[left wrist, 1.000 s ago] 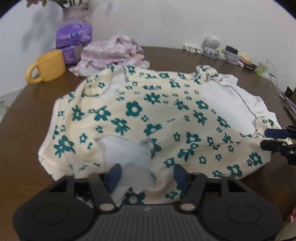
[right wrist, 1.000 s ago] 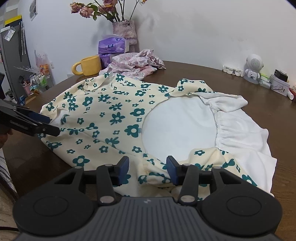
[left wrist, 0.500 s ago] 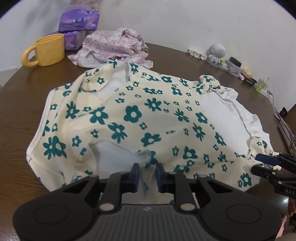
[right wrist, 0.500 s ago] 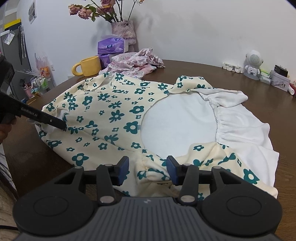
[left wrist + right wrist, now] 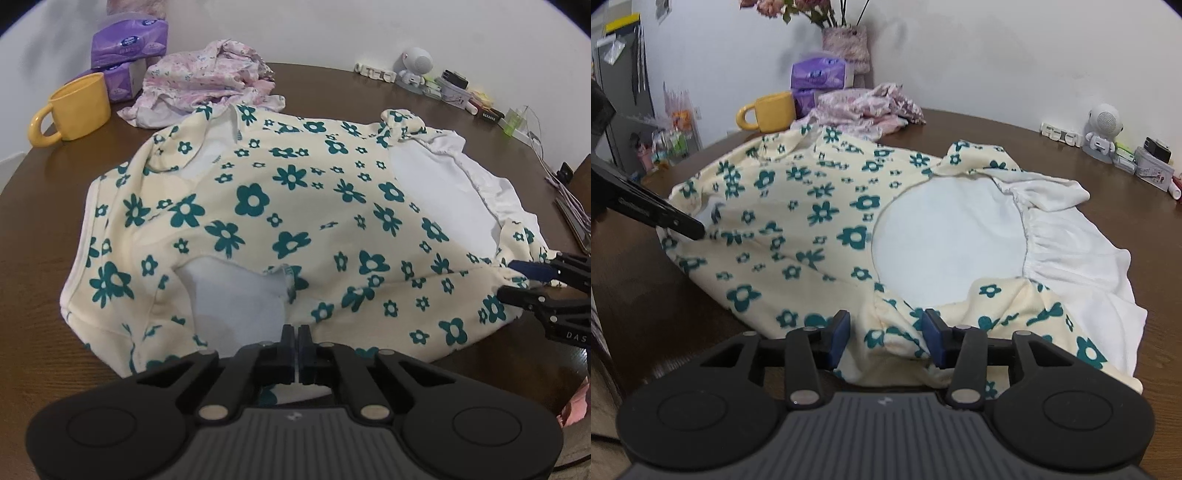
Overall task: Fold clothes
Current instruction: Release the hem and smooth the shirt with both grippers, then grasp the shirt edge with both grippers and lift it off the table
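Left gripper (image 5: 297, 338) clenched on near hem of floral garment (image 5: 295, 206). Right gripper (image 5: 885, 332) released, fingers (image 5: 839, 332) straddling bunched fabric at garment's other edge. Garment spread flat on brown table (image 5: 33, 258), white lining up. Beyond: yellow mug (image 5: 74, 109), pink clothes pile (image 5: 207, 85), purple tissue packs (image 5: 129, 44), white robot figurine (image 5: 1102, 133).

A cream dress (image 5: 295, 206) with teal flowers lies spread flat across the middle of both views, on the brown table. Its white lining shows through round cut-outs, and a gathered white frill trails off to the right. A crumpled pink floral garment (image 5: 207, 85) sits heaped at upper left, behind it.
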